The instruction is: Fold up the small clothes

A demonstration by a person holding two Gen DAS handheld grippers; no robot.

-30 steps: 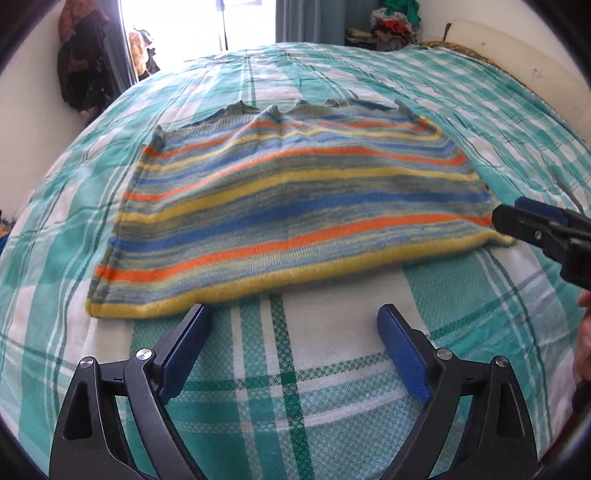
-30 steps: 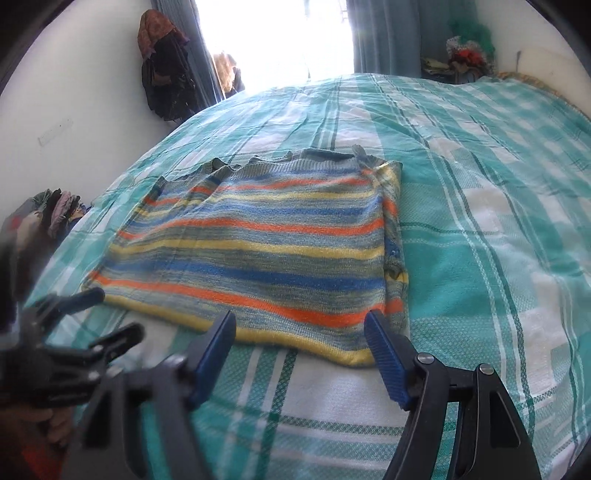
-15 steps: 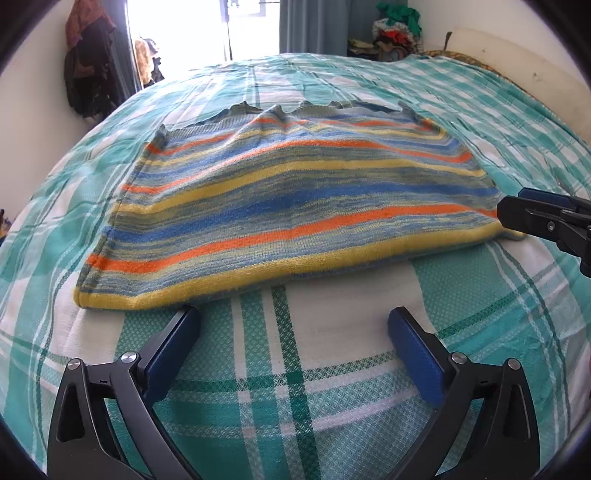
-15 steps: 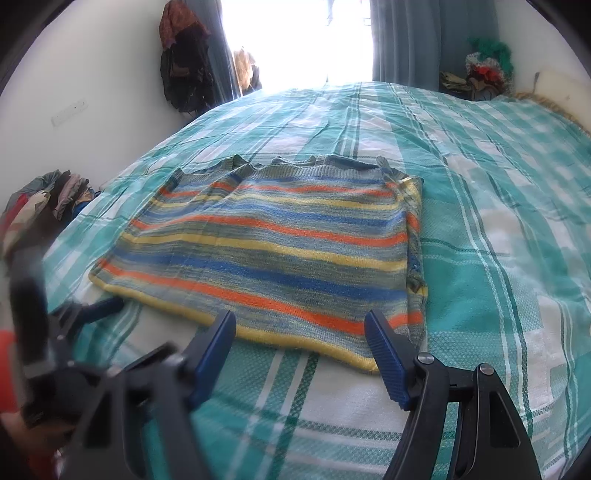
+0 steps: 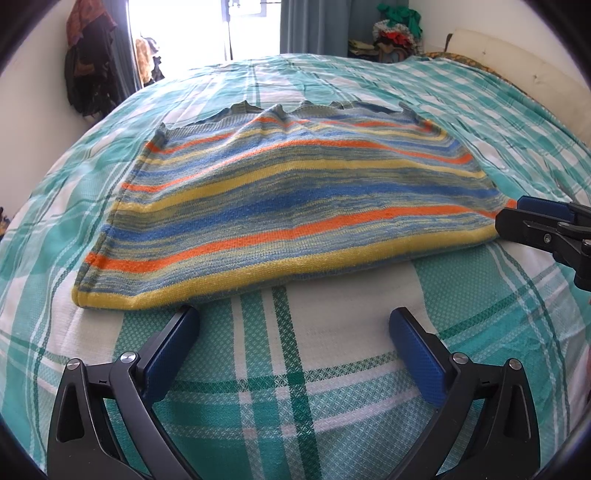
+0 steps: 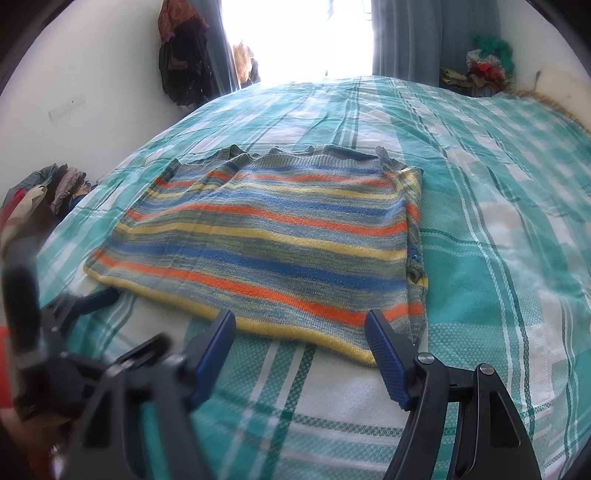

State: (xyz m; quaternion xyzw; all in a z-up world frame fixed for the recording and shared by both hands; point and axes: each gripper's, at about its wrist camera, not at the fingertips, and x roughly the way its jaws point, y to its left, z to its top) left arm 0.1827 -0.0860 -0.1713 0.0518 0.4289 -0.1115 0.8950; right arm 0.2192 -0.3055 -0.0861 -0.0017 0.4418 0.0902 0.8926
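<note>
A small knitted garment with orange, yellow, blue and grey stripes lies flat on the bed; it also shows in the right wrist view. My left gripper is open and empty, low over the bed just short of the garment's yellow near hem. My right gripper is open and empty, its fingertips over the near right corner of the hem. The right gripper also shows at the right edge of the left wrist view, touching that corner. The left gripper appears blurred at the left of the right wrist view.
The bed is covered by a teal, white and green plaid sheet. Clothes hang on the wall at the back left. A pile of clothes lies beside the bed at left. More clutter sits behind the bed's far side.
Both grippers have moved forward and lower toward the garment's near hem. The garment looks larger and closer. Both stay open.
</note>
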